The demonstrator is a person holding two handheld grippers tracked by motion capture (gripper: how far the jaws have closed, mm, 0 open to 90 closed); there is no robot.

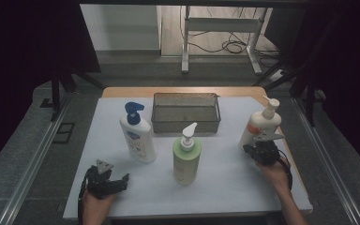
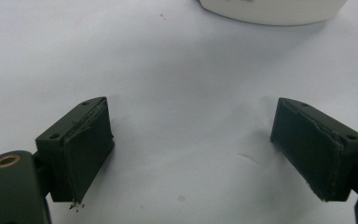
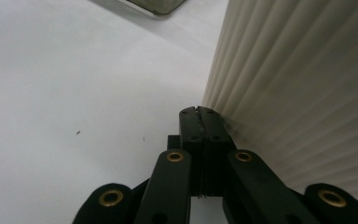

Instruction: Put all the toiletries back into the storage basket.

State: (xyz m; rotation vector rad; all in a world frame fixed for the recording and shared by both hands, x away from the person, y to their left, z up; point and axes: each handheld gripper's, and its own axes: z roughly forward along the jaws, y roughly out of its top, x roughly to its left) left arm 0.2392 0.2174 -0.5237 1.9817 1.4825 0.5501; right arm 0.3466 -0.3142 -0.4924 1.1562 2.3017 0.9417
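Three pump bottles stand on the white table top (image 1: 225,173). A white bottle with a blue pump (image 1: 137,133) is at the left, a green bottle with a white pump (image 1: 186,157) in the middle, and a ribbed white bottle with an orange label (image 1: 260,125) at the right. My left gripper (image 1: 122,179) rests near the front left, open, with nothing between its pads (image 2: 86,147); the base of the blue-pump bottle (image 2: 272,10) lies ahead of it. My right gripper (image 1: 249,149) is shut and empty, its tips (image 3: 199,112) at the foot of the ribbed bottle (image 3: 303,88).
A dark wire mesh basket (image 1: 185,112) sits at the back middle of the table, and its corner (image 3: 156,5) appears in the right gripper view. A metal stand and cables are on the floor beyond the table.
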